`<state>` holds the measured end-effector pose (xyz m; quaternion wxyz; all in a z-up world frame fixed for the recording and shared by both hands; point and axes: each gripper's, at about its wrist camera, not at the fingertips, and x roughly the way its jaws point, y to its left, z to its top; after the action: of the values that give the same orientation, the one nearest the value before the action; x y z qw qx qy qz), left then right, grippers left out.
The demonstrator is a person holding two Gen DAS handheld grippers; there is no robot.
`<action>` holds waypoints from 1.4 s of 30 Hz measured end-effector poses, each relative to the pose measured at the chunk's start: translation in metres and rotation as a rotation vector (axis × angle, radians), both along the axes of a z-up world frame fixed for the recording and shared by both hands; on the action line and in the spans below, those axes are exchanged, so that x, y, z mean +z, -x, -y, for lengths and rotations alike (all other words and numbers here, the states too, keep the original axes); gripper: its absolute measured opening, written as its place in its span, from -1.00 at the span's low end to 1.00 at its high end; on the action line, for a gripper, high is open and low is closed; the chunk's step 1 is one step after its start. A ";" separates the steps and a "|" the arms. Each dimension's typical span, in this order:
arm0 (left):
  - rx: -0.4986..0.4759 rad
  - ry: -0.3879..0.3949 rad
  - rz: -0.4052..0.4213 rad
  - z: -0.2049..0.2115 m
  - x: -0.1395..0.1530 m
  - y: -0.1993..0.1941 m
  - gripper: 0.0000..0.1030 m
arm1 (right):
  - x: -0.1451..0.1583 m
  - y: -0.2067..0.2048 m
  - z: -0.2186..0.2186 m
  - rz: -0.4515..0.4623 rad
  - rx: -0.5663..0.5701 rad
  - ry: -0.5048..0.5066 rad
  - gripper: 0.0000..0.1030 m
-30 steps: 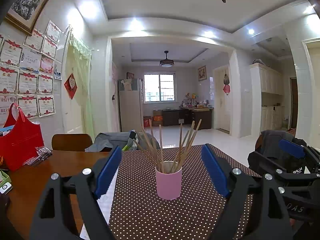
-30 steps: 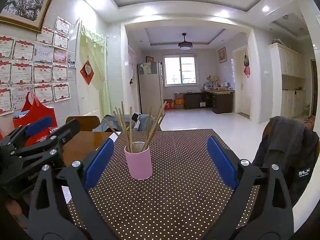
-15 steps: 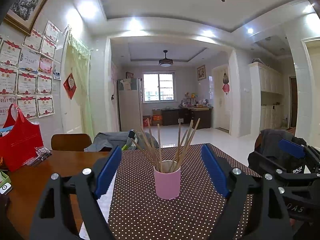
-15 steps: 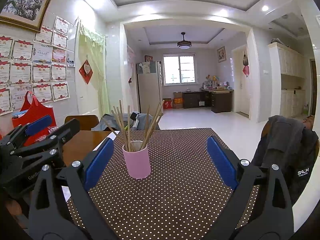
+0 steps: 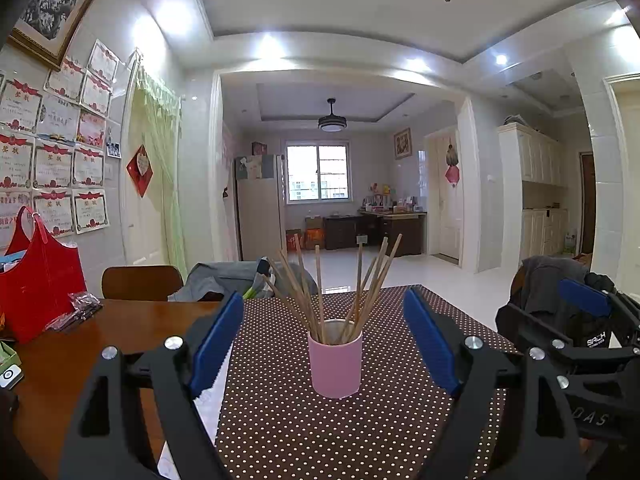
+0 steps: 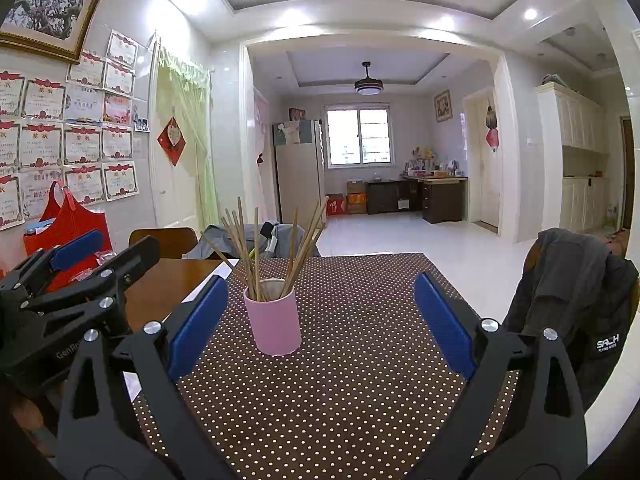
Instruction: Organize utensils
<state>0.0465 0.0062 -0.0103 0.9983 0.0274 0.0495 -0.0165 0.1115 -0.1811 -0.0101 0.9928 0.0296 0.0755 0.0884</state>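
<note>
A pink cup (image 5: 336,364) stands upright on a brown dotted tablecloth (image 5: 320,432) and holds several wooden chopsticks (image 5: 320,288) that fan out. My left gripper (image 5: 324,344) is open and empty, its blue pads on either side of the cup, a little short of it. My right gripper (image 6: 320,320) is open and empty, with the cup (image 6: 276,324) and its chopsticks (image 6: 256,248) left of its centre. Each gripper shows at the edge of the other's view.
A red bag (image 5: 36,288) and a small plastic packet (image 5: 76,312) sit at the left on the bare wooden table (image 5: 80,360). A chair with a dark jacket (image 6: 576,300) stands at the right. A wooden chair (image 5: 140,282) and grey clothes (image 5: 224,280) are beyond the table's far edge.
Both views have shifted slightly, so the cup sits a little further left in each. Both grippers stay open and empty.
</note>
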 end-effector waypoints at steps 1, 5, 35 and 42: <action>0.000 0.001 -0.002 0.000 -0.001 0.000 0.57 | -0.001 0.000 0.000 -0.001 0.000 0.000 0.80; -0.001 0.001 -0.005 0.000 -0.002 -0.002 0.57 | -0.002 -0.002 0.001 -0.004 0.000 0.001 0.80; -0.004 0.000 -0.013 -0.001 -0.005 -0.005 0.57 | -0.008 -0.004 0.002 -0.020 -0.003 -0.005 0.80; -0.005 0.000 -0.015 -0.001 -0.005 -0.006 0.57 | -0.010 -0.004 0.002 -0.024 -0.003 -0.007 0.80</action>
<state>0.0524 0.0072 -0.0153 0.9978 0.0275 0.0571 -0.0190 0.1157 -0.1827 -0.0197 0.9918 0.0345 0.0870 0.0868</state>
